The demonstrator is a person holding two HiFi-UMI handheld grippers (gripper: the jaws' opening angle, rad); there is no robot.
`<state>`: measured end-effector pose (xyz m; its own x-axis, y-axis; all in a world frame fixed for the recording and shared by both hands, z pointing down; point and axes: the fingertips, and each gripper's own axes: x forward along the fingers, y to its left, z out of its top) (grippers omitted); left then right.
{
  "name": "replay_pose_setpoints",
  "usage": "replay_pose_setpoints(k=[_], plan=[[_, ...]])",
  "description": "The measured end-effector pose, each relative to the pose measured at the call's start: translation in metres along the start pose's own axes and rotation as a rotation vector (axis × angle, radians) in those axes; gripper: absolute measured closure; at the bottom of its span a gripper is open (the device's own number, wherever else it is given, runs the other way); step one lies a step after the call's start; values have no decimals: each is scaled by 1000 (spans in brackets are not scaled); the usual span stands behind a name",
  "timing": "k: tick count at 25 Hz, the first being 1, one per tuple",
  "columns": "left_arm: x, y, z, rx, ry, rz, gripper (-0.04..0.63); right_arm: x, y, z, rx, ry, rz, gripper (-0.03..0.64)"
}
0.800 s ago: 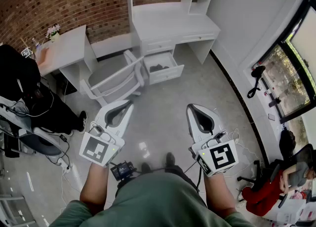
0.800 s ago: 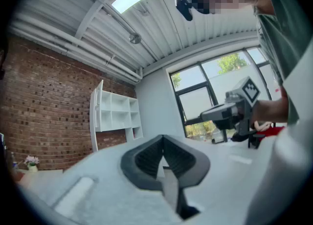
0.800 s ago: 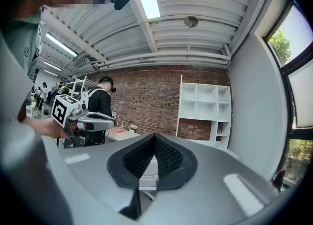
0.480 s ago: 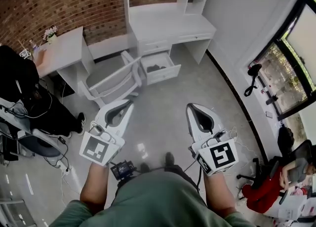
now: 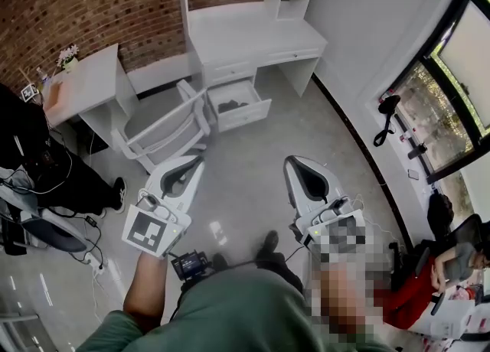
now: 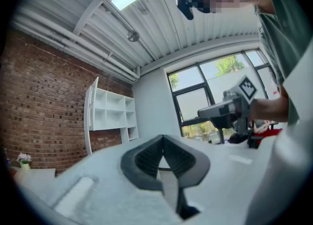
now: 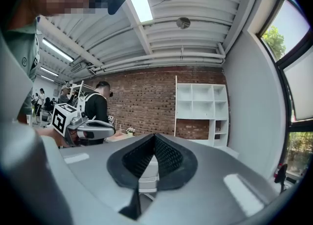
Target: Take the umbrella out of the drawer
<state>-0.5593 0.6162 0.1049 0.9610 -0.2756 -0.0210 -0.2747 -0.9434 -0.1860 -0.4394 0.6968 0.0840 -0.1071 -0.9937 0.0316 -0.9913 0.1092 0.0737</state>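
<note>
Right now, at the bottom of the head view, my left gripper [image 5: 191,165] and right gripper [image 5: 294,168] hover level over the floor [image 5: 245,167], fingers clenched on nothing in both. Farther up, a white chair [image 5: 164,125] sits just beside the open drawer [image 5: 246,117] at upper centre, where a dark shape I take for the umbrella [image 5: 232,103] lies inside. My worry is that reaching in with shut fingers would only shove it deeper, and the chair could snag my left gripper.
</note>
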Motion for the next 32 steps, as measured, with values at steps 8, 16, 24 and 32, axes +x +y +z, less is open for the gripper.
replay_pose_setpoints(k=[8, 16, 24, 32], plan=[[94, -20, -7, 25, 41, 23, 592, 4, -94, -17, 30, -20, 36, 611], [216, -34, -4, 36, 66, 56, 592, 17, -218, -33, 61, -27, 90, 611], [291, -29, -9, 37, 97, 92, 592, 42, -293, -42, 71, -29, 138, 611], [346, 22, -34, 24, 97, 72, 592, 99, -333, -56, 68, 5, 121, 611]])
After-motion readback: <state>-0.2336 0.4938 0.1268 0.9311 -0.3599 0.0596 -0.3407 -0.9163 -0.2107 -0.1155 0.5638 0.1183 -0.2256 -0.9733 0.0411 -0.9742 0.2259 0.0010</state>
